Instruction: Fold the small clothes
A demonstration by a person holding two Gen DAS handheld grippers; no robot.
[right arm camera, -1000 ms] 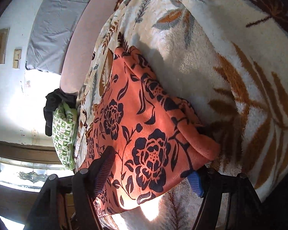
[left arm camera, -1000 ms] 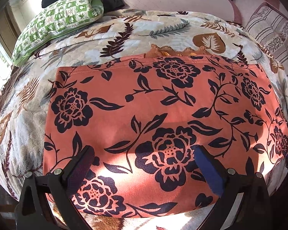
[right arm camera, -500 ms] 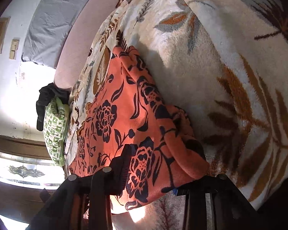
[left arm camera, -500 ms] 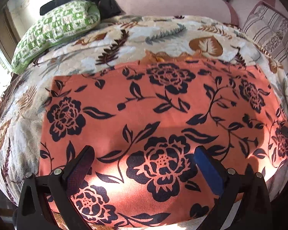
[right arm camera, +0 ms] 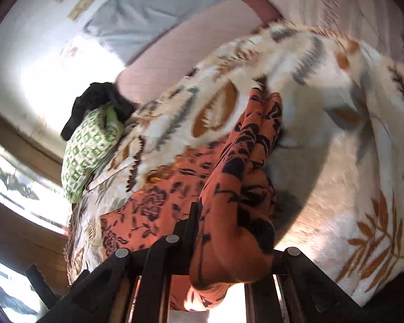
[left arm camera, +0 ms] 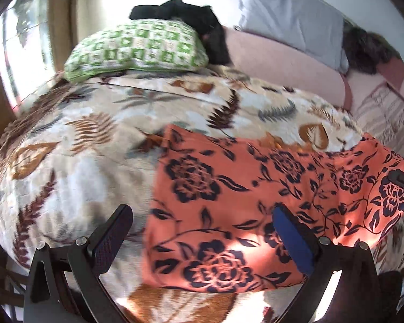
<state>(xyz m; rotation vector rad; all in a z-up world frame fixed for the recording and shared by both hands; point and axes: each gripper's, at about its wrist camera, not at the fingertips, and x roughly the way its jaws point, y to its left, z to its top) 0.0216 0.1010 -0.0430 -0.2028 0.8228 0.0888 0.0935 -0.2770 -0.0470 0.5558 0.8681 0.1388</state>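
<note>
i'm pinching the right-hand end of the orange floral garment (right arm camera: 234,210) in my right gripper (right arm camera: 229,245), whose jaws have just been closing and are now pressed tight on a bunched handful of the cloth. i'm holding it that way so the end comes up off the leaf-print blanket (right arm camera: 336,140) and can be carried across as a fold; the fabric is draping away from the jaws in a raised ridge toward the far side.

in the left wrist view the rest of the garment (left arm camera: 229,202) is lying flat on the blanket (left arm camera: 67,167), stretched from the middle out to the right, where its end is lifting. my left gripper (left arm camera: 202,231) is hanging above the near left edge with its jaws spread wide, gripping nothing; i judge it's placed there to take the near left corner or pin it while the right side travels over.

the green patterned pillow (left arm camera: 137,48) and dark clothing (left arm camera: 191,27) are sitting at the far end, well apart from the fold.
</note>
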